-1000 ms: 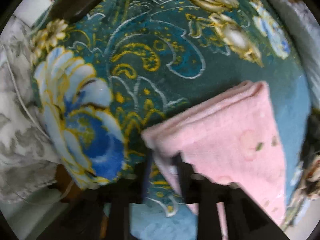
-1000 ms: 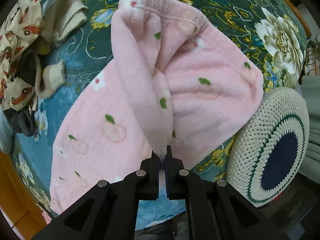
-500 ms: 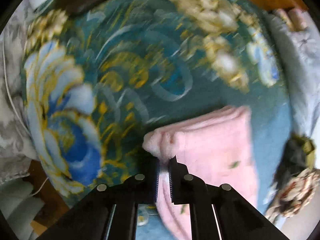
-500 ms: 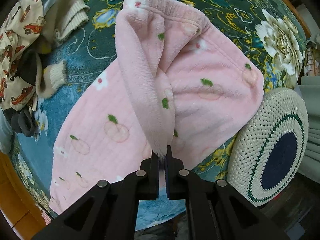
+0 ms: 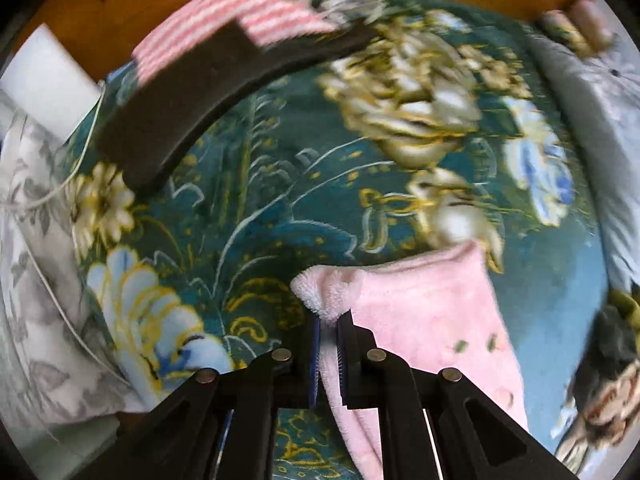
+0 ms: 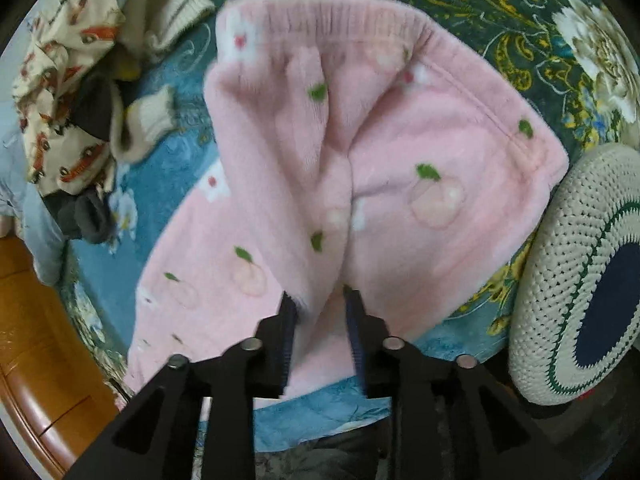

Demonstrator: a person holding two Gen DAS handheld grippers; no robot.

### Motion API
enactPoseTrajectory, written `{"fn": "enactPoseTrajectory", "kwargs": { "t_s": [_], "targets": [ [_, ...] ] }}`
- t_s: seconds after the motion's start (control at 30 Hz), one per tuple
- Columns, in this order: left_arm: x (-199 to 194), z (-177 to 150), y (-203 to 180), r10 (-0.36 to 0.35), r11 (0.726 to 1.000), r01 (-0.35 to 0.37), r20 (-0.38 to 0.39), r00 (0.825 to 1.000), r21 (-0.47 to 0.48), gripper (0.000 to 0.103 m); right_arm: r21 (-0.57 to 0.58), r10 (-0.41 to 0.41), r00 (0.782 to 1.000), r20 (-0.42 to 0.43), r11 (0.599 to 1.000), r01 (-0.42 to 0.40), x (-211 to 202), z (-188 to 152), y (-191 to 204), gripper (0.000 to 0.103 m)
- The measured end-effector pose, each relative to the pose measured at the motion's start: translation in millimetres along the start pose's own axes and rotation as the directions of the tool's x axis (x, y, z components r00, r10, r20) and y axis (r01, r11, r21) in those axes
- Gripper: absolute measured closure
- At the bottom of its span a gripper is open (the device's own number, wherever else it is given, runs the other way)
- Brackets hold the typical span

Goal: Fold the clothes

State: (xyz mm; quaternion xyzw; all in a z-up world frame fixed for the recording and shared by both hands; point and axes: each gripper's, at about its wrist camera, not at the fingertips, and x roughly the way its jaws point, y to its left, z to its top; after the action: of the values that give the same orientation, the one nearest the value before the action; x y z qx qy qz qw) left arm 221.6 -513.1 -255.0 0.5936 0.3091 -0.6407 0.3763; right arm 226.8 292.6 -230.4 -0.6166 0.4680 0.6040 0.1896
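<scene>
pink peach-print fleece (image 6: 400, 168), teal floral blanket (image 5: 280, 208)

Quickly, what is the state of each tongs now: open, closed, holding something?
Left tongs: closed on a corner of the pink fleece garment.
Right tongs: open, with pink fleece lying between the fingers, not pinched.

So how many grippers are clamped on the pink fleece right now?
1. The left gripper is shut on a corner of the pink fleece garment. The right gripper is open, its fingers spread with the fleece lying between them, unclamped.
</scene>
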Motion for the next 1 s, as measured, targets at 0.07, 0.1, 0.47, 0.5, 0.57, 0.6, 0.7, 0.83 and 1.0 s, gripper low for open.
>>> {"fn": "enactPoseTrajectory", "kwargs": {
  "t_s": [0.07, 0.1, 0.47, 0.5, 0.57, 0.6, 0.7, 0.83, 1.0],
  "targets": [
    [2, 1, -11, 0.04, 0.999, -0.039, -0.008, 0.999, 0.028, 0.095, 0.013, 0.005, 0.999, 0.033, 1.0, -0.005, -8, 7, -1, 0.072],
    [3, 2, -18, 0.056, 0.997, -0.056, -0.01, 0.998, 0.049, 0.095, 0.015, 0.005, 0.999, 0.053, 1.0, -0.006, -12, 12, 2, 0.07],
    [-13, 2, -61, 0.093, 0.988, -0.095, 0.021, 0.995, 0.122, 0.094, 0.06, -0.068, 0.988, 0.141, 0.996, 0.06, -8, 88, 56, 0.064],
    [-15, 1, -63, 0.095, 0.987, -0.097, 0.024, 0.995, 0.127, 0.094, 0.07, -0.094, 0.986, 0.134, 0.994, 0.085, -7, 92, 55, 0.064],
    [-22, -3, -65, 0.099, 0.985, -0.102, 0.029, 0.995, 0.137, 0.094, 0.069, -0.139, 0.982, 0.124, 0.989, 0.132, -7, 96, 51, 0.081],
    [-24, -4, -65, 0.1, 0.985, -0.104, 0.033, 0.994, 0.139, 0.094, 0.06, -0.151, 0.98, 0.126, 0.988, 0.145, -10, 97, 48, 0.093],
    [-30, -5, -64, 0.093, 0.986, -0.098, 0.042, 0.995, 0.134, 0.094, 0.028, -0.103, 0.976, 0.193, 0.995, 0.099, -40, 81, 23, 0.098],
    [-34, -5, -54, 0.087, 0.991, -0.092, 0.048, 0.995, 0.099, 0.094, 0.046, -0.072, 0.968, 0.241, 0.997, 0.063, -66, 56, -31, 0.099],
    [-33, -11, -48, 0.12, 0.989, -0.123, 0.043, 0.992, 0.079, 0.094, 0.207, -0.118, 0.988, 0.105, 0.974, 0.094, -24, 38, -119, 0.098]
  ]
}}
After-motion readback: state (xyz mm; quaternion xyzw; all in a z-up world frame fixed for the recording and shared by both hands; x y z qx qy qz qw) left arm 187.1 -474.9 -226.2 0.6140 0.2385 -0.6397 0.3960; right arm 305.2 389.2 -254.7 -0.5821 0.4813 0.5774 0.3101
